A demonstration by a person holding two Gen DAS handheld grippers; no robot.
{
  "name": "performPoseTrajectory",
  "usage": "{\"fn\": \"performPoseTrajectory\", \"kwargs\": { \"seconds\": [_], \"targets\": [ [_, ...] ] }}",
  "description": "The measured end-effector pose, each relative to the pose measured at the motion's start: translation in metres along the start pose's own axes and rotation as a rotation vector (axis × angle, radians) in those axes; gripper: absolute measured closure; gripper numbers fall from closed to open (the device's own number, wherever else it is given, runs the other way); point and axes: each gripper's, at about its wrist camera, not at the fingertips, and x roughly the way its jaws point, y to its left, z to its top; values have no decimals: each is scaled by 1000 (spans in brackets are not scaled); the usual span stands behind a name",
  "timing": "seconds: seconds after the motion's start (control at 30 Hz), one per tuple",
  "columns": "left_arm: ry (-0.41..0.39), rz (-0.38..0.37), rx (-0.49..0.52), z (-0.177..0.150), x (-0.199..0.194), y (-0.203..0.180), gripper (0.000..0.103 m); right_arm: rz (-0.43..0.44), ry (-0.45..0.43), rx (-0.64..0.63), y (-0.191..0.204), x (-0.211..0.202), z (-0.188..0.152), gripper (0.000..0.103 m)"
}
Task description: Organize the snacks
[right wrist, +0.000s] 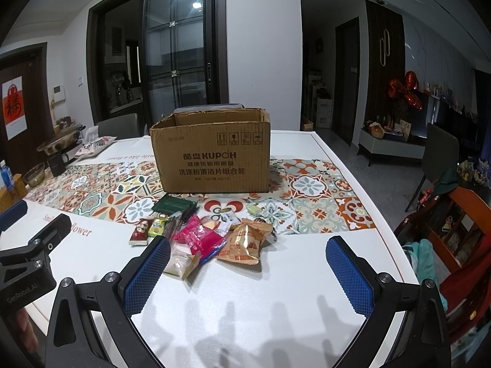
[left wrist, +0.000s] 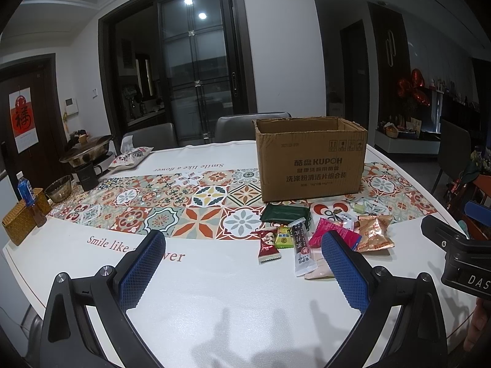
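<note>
Cardboard box [right wrist: 211, 156] marked "KUPOH"

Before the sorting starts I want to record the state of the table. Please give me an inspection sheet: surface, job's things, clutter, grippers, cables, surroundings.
Surface: white table with a patterned tile runner across the middle.
Job's things: open cardboard box upright on the runner; snack packets in a loose pile in front of it, among them a gold packet and a pink packet.
Clutter: blue-capped bottle, woven basket, glass bowl, black mug, lidded pot, all at the far left end.
Grippers: left gripper open, empty; right gripper open, empty.
Cables: nothing seen.
Surroundings: grey chairs behind the table, dark glass door.
</note>
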Motion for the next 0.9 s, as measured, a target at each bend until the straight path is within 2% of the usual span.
{"fn": "performPoseTrajectory", "kwargs": {
  "seconds": [0.4,0.73,0.9],
  "targets": [
    [15,3,-2,4,9,1,0,6,14,-2,-1,4,0,1],
    [50,-17,21,0,27,-9,0,43,57,-4,0,25,-3,1],
    [78,-36,46,1,41,-17,8,76,90,-19,3,43,-4,1]
  ]
}}
